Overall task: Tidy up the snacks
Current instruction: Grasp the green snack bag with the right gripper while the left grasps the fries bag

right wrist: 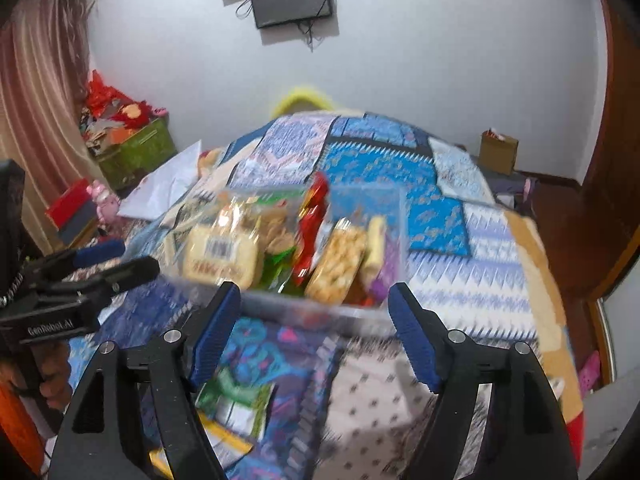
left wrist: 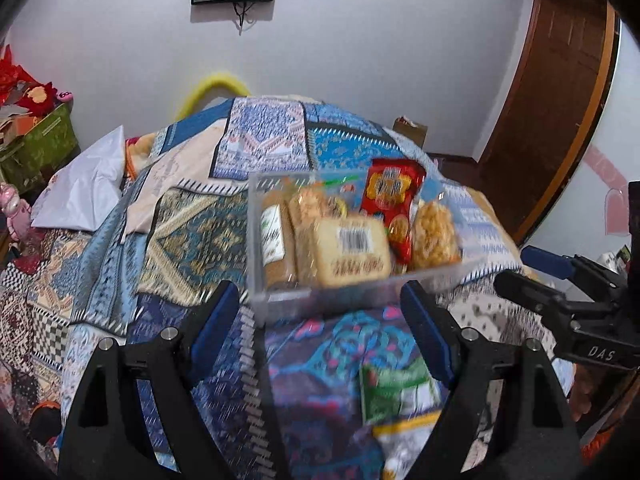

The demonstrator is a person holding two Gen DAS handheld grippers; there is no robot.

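Two grippers: both stand with jaws apart and nothing between the pads, above a bed under a patchwork quilt (left wrist: 192, 240).
Left gripper (left wrist: 320, 312): blue pads wide apart and empty; the clear bin sits just past its tips at twelve o'clock.
Flat green-and-white snack packet (left wrist: 400, 392): loose on the quilt near the left gripper's right finger, at about five o'clock from the bin; judged the next item to collect.
Clear rectangular plastic bin (left wrist: 276, 300): rests on the quilt mid-bed, already holding most of the snacks.
Bin contents: pale biscuit pack with a barcode label (left wrist: 352, 252) at the front, red crinkly snack bag (left wrist: 392, 204) upright behind it, clear bag of golden puffed pieces (left wrist: 436, 236) at its three o'clock.
Right gripper (right wrist: 314, 312): pads spread and empty, the bin's near wall just beyond its tips.
Step in hand: judged to be pulling clear of the bin before fetching the loose packet.
Doing it well: keep the jaws wide, approach the packet flat and low, pinch one edge so the thin film does not slide on the quilt, then lift clear over the bin wall and stand it in the open gap beside the red bag.
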